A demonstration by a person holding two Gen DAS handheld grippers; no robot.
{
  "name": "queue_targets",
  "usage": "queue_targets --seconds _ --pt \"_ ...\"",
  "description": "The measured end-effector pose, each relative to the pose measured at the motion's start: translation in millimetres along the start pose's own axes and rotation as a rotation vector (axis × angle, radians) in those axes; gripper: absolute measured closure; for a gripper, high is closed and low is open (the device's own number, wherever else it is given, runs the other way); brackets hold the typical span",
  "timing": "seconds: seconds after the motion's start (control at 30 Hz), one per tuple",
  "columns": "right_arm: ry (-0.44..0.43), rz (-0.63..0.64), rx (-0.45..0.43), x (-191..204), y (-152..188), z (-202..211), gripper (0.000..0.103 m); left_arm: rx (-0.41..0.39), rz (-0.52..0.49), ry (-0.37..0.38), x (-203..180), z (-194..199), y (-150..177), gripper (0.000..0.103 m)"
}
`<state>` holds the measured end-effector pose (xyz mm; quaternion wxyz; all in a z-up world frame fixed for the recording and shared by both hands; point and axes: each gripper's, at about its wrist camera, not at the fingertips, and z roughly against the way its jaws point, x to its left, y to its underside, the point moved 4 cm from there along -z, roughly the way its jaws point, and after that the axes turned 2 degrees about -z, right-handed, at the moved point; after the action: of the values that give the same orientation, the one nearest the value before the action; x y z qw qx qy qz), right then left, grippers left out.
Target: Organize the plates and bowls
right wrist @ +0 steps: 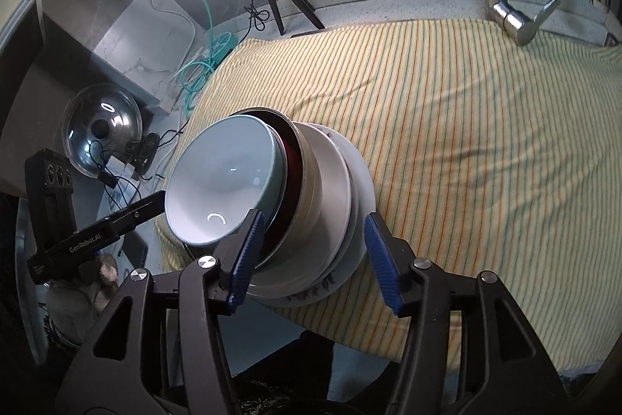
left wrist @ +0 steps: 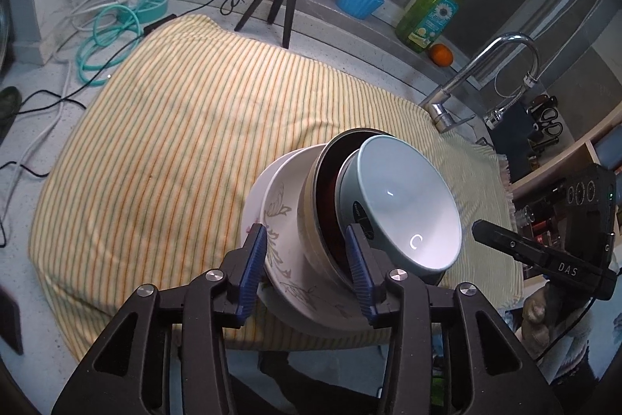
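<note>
Both tongs, left tongs [left wrist: 307, 267] and right tongs [right wrist: 315, 255], gape around our stack [left wrist: 350, 212] near the bench's front edge (heavy, slippery, breakable); we grip the bottom plate's [right wrist: 363, 197] rim.

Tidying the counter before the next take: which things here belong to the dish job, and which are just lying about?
Job: pale blue bowl, dark-lined cream bowl, floral white bowl, white plate.
Lying about: green soap bottle, blue fluted cup, orange fruit, glass pot lid.

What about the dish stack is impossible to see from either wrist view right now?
- Dark bowl's inside: blue bowl covers it, both views.
- Bottom plate's top face: hidden under the bowls, both views.
- Stack's near underside: left gripper and right gripper block it.
</note>
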<state>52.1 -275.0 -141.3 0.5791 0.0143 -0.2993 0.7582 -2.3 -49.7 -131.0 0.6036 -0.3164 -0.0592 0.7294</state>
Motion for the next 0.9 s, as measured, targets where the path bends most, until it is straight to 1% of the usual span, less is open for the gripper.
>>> queue_targets --seconds 0.07,0.1,0.13,0.2,0.27,0.33,0.4,0.47,0.5,0.53,0.57,0.6,0.73,0.9 --pt "0.02 0.024 -0.015 1.8 0.5 4.1 0.04 -0.011 -0.008 -0.007 -3.5 2.2 1.4 0.062" --pt "0.027 0.035 -0.026 3.0 0.4 6.8 0.033 -0.02 -0.013 -0.016 -6.1 3.8 2.0 0.058" --pt "0.037 0.052 -0.041 5.2 0.7 10.5 0.032 -0.029 -0.019 -0.022 -8.1 5.3 2.2 0.055" --pt "0.056 0.081 -0.058 9.2 0.6 15.9 0.031 -0.047 -0.031 -0.033 -12.7 8.6 2.8 0.054" --pt "0.077 0.113 -0.079 14.5 0.7 22.1 0.029 -0.063 -0.043 -0.043 -16.8 11.6 2.9 0.052" --pt "0.087 0.136 -0.102 19.1 1.2 27.5 0.021 -0.085 -0.054 -0.051 -21.4 15.6 3.0 0.047" --pt "0.094 0.154 -0.122 23.2 0.7 32.3 0.02 -0.106 -0.062 -0.056 -24.9 19.0 2.9 0.046" --pt "0.101 0.169 -0.136 26.0 0.8 35.9 0.02 -0.119 -0.068 -0.057 -27.9 21.2 2.8 0.043" --pt "0.103 0.175 -0.143 27.8 1.2 37.2 0.019 -0.127 -0.072 -0.068 -29.6 22.6 2.6 0.038" --pt "0.105 0.183 -0.15 29.3 0.9 38.9 0.015 -0.136 -0.08 -0.083 -31.7 24.1 2.3 0.037" --pt "0.105 0.189 -0.159 30.4 0.8 40.6 0.013 -0.143 -0.088 -0.094 -33.8 25.2 2.4 0.037" --pt "0.106 0.193 -0.169 31.4 1.3 42.3 0.013 -0.151 -0.1 -0.106 -36.5 26.8 2.0 0.037" --pt "0.117 0.211 -0.192 34.9 0.9 49.3 0.012 -0.176 -0.131 -0.144 -45.1 31.6 1.6 0.029" --pt "0.141 0.236 -0.22 38.1 2.3 56.6 0.011 -0.194 -0.145 -0.155 -52.2 35.1 1.3 0.029"
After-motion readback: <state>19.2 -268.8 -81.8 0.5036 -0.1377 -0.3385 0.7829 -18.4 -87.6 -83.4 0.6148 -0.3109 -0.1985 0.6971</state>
